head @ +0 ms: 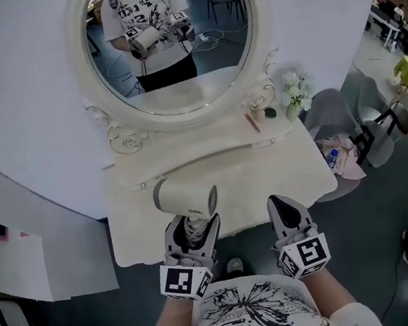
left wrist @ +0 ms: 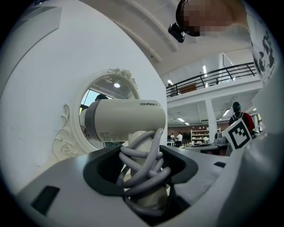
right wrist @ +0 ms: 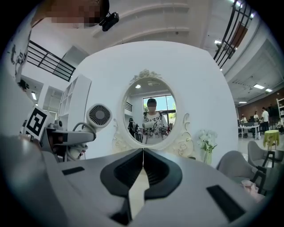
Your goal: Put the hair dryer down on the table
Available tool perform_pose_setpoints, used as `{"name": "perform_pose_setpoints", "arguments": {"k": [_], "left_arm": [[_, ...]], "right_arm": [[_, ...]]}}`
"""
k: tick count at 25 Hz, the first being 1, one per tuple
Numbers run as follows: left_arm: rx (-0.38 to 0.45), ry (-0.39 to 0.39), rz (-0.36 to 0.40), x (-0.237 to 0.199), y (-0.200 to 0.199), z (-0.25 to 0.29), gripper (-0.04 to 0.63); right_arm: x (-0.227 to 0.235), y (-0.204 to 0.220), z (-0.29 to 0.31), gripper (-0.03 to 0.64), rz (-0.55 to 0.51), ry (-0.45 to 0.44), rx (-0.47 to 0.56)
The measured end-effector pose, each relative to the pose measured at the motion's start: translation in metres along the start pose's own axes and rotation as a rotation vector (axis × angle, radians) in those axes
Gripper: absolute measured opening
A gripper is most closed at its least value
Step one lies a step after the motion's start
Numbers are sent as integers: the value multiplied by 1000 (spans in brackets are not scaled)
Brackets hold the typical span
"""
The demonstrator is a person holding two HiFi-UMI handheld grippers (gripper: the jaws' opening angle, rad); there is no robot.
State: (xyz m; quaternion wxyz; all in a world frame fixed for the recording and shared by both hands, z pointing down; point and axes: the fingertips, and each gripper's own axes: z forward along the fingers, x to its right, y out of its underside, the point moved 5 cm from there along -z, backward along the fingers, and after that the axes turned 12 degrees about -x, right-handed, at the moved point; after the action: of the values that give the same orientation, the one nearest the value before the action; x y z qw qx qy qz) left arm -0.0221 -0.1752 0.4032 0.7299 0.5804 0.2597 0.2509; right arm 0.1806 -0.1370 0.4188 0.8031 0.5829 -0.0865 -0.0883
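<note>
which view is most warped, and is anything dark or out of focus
Left gripper view: strong fisheye with black corners; the hair dryer is sharp, the nearest foreground soft. Right gripper view: the same fisheye, with the balcony railing bowed into a curve. Head view: least warped but dim and greyish, darker toward the edges, and the oval mirror is crisp.

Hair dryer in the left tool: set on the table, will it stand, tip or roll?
Probably top-heavy: the hair dryer carries a wide barrel above a narrow handle, so upright it would likely tip. Laid down, the round barrel may roll. The cord looped round the handle looks floppy and could slip loose.
</note>
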Motion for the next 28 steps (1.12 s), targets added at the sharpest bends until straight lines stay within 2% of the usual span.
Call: {"name": "perform_pose_setpoints", "arguments": {"k": [6, 13, 20, 28], "left_arm": [[-66, -59, -48, -41, 22, 29, 265], [-193, -144, -74, -66, 62, 52, 265], [-354, -232, -124, -80, 115, 89, 265], [-563, -232, -207, -91, 181, 131, 265]], "right_arm": [[3, 2, 57, 18, -7, -52, -31], [-2, 13, 114, 19, -83, -183, -83], [21, 28, 152, 19, -32, -277, -177], [34, 53, 183, 18, -18, -338, -263]]}}
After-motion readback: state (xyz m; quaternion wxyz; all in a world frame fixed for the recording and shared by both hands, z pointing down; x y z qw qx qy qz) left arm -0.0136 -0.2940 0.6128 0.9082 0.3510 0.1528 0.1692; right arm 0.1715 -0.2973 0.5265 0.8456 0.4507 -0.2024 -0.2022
